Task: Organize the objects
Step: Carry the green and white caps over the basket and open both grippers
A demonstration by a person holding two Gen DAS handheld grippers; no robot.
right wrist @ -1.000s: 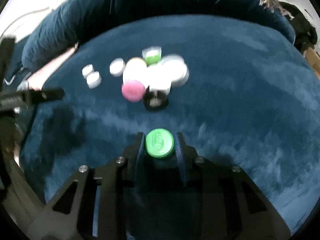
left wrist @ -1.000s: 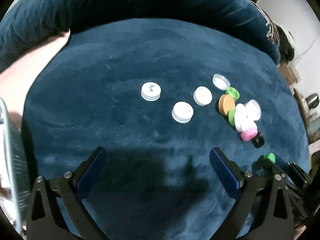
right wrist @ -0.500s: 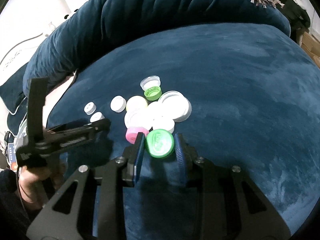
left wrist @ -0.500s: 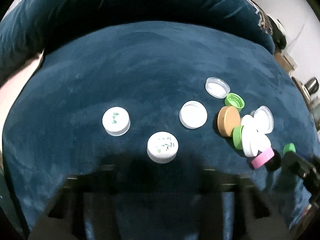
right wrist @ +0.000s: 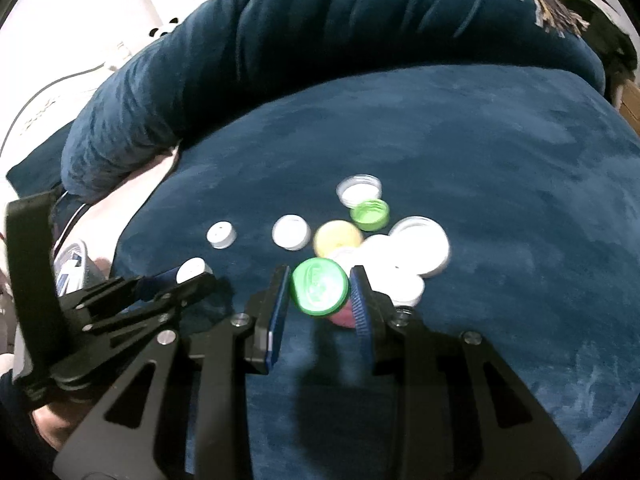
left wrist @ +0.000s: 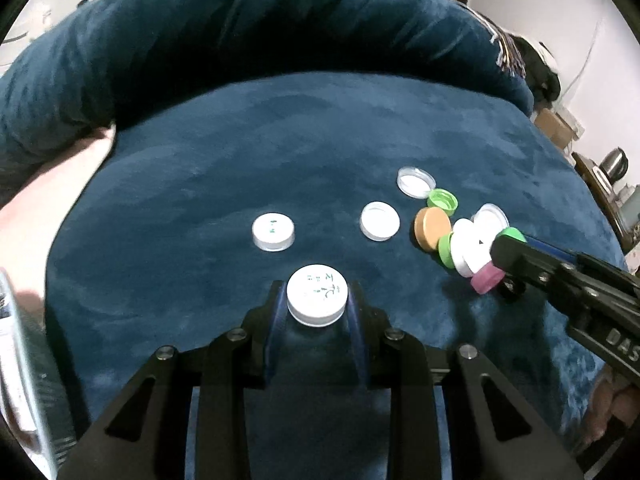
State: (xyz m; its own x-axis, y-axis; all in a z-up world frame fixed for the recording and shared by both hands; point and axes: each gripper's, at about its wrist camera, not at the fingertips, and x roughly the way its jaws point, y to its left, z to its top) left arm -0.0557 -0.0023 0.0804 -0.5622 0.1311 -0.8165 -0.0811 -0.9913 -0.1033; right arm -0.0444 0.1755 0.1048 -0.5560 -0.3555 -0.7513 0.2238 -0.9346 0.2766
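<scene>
My left gripper (left wrist: 316,300) is shut on a white printed cap (left wrist: 317,294), just above the blue velvet cushion (left wrist: 280,152). My right gripper (right wrist: 320,290) is shut on a green cap (right wrist: 319,286) and holds it over a pile of caps (right wrist: 400,252). In the left wrist view the right gripper (left wrist: 508,246) comes in from the right, over the pile. Two more white caps lie apart: one printed (left wrist: 273,231), one plain (left wrist: 379,221). The pile holds a tan cap (left wrist: 432,226), a green cap (left wrist: 442,201), a pink cap (left wrist: 487,278) and white lids.
A thick blue bolster (left wrist: 260,32) curves round the back of the cushion. A clear lid (left wrist: 416,181) lies at the pile's far end. A pale surface (left wrist: 48,184) shows at the left beyond the cushion's edge. Boxes and a kettle (left wrist: 614,162) stand at far right.
My left gripper has gone from open to shut on the nearest white printed cap. My right gripper has carried the green cap forward over the pile.
</scene>
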